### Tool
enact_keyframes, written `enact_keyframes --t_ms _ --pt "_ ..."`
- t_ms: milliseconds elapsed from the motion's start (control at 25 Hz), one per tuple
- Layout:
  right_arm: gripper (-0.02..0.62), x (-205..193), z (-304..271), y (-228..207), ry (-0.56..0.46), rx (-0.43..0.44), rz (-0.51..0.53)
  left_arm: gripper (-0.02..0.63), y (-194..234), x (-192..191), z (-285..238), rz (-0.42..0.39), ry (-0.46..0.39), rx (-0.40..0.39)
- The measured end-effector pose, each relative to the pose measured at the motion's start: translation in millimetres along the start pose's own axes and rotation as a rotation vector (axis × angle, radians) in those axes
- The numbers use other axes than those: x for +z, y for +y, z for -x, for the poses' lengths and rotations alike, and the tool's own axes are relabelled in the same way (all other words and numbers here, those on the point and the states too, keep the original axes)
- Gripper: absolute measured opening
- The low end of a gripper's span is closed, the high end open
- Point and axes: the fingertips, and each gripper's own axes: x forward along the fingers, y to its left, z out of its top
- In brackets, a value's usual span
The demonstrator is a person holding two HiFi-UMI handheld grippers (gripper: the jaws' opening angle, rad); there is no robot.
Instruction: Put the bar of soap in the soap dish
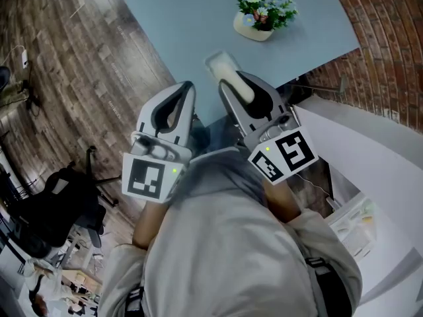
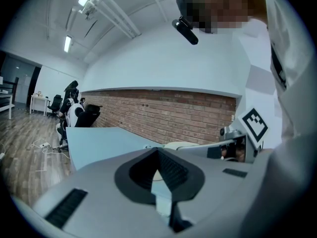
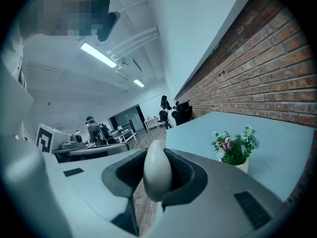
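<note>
The bar of soap [image 3: 157,175] is smooth, off-white and egg-rounded. It sits edge-on between the ribbed dark pads of the right tool [image 3: 156,155], whose jaws stand wide and clamp it, and its pale end juts past the tips. The left tool [image 2: 157,151] has its tips together with nothing between them. The worktop [image 1: 192,25] is a matte pale-blue slab, bare apart from a small white pot of flowers [image 1: 254,30] towards the brick wall [image 1: 390,38]. Both tools hover side by side at its near corner, beside plank flooring [image 1: 73,65], and are held nearly level.
</note>
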Motion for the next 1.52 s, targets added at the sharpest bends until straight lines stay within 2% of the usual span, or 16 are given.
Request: enact_keyframes --t_ms 1520 --pt "0.114 -32 -30 -30 0.079 0.017 -0.044 0.003 18 -10 -21 0.020 0.048 0.042"
